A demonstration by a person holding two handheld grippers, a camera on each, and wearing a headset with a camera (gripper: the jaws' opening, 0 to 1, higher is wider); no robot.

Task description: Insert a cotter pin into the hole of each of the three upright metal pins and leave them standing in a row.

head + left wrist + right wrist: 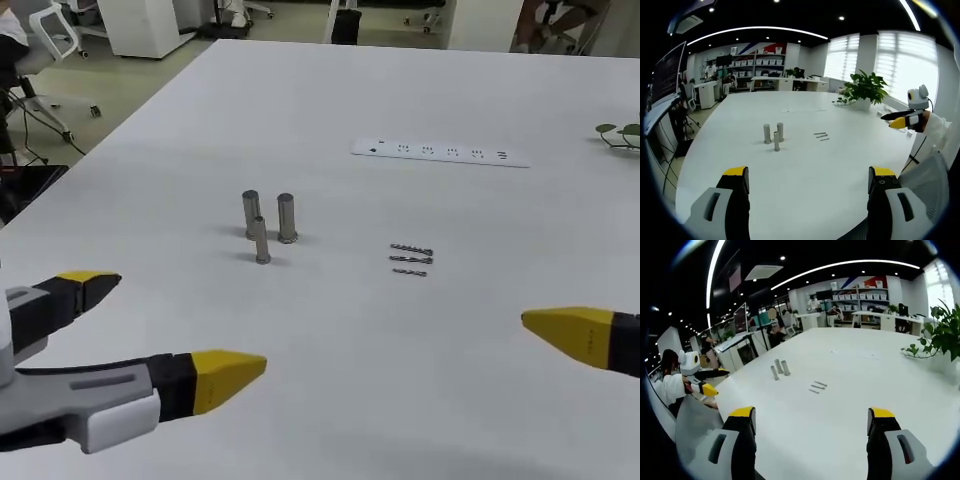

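left gripper [809, 175] wide open, empty | right gripper [812, 415] wide open, empty | three metal pins [262, 228] upright, clustered on white table [400, 400] | cotter pins [410, 259] lying apart beside them | power strip [440, 152] beyond | plant [620, 133] at far edge

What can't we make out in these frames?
- metal pins: cross holes too small in every view.
- cotter pins: too small and blurred in the head view; leg shape unreadable.
- right gripper: head view's right edge cuts it to one jaw tip.
- power strip: socket markings too small, head view.
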